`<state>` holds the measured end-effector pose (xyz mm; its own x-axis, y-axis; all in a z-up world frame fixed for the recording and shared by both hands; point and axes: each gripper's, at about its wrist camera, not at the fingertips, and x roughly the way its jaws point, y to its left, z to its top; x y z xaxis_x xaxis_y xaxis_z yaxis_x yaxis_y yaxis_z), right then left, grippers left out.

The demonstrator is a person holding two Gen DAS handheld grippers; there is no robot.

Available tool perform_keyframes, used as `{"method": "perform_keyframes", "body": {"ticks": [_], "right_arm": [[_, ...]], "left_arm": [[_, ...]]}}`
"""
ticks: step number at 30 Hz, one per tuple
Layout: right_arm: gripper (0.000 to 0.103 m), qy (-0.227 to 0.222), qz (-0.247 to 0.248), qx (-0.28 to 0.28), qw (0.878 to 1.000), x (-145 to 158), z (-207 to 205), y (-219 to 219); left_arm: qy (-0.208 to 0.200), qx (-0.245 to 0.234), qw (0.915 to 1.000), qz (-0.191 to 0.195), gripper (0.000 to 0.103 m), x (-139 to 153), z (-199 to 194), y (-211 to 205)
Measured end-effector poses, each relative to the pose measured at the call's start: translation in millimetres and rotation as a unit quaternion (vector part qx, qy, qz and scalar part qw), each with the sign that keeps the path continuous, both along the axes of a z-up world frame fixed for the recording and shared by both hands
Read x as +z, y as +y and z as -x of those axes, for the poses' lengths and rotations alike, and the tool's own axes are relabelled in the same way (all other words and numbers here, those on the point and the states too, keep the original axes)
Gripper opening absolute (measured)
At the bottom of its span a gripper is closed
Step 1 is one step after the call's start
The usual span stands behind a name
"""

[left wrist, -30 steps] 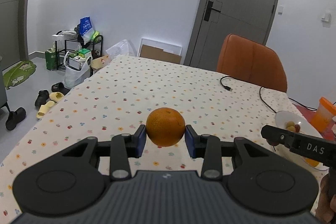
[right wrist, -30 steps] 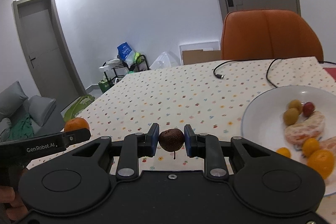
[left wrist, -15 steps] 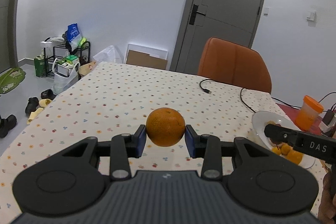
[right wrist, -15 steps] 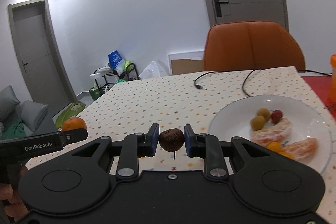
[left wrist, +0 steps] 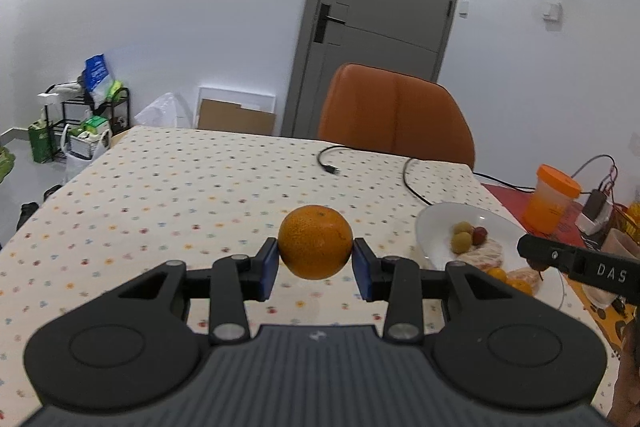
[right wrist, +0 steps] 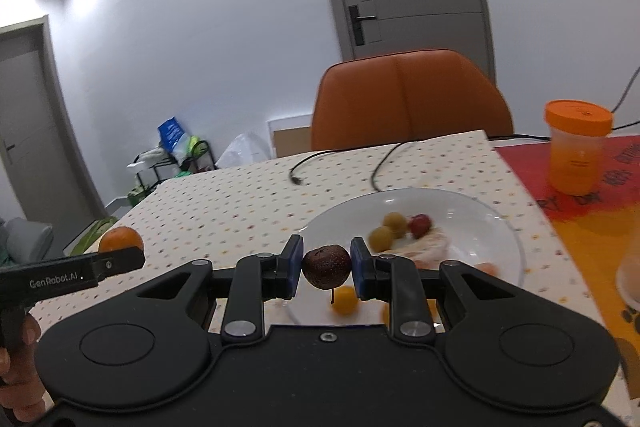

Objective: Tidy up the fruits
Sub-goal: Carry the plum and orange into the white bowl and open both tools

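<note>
Both grippers had swung right toward the plate (right wrist: 496, 227). The left gripper (left wrist: 315, 263) held the orange (left wrist: 315, 242) above the cloth, left of it; the right gripper (right wrist: 326, 269), clamping a dark fruit (right wrist: 326, 265), had reached its near rim, so release seemed close.

The right hand-held gripper (right wrist: 326, 267) pinches a dark fruit (right wrist: 326, 265) between its blue pads, above the near rim of a white plate (right wrist: 496, 223) of fruit. At far left, the left hand-held gripper (right wrist: 120, 259) carries an orange (right wrist: 120, 238). An orange-lidded cup (right wrist: 577, 147) stands far right on the surface (right wrist: 240, 203).
</note>
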<state>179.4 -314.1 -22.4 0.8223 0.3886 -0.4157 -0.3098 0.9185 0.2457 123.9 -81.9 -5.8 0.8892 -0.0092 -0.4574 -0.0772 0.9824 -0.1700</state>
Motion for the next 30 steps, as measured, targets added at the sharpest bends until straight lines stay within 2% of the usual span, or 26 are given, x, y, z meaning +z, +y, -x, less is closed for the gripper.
{"method": "perform_keyframes", "body": {"ticks": [19,30], "right_arm": [[0.024,0.001,-0.011,-0.055,0.998,-13.5,-18.0,-60.6],[0.024,0.007,-0.011,-0.061,0.998,-23.8,-37.0,-73.7]], "left_arm": [[0.005,-0.048,0.9986,-0.019,0.038,-4.4,-31.6,-53.7],[0.015,-0.062,0.9976,-0.027,0.038,-11.8,-51.4,-74.9]]}}
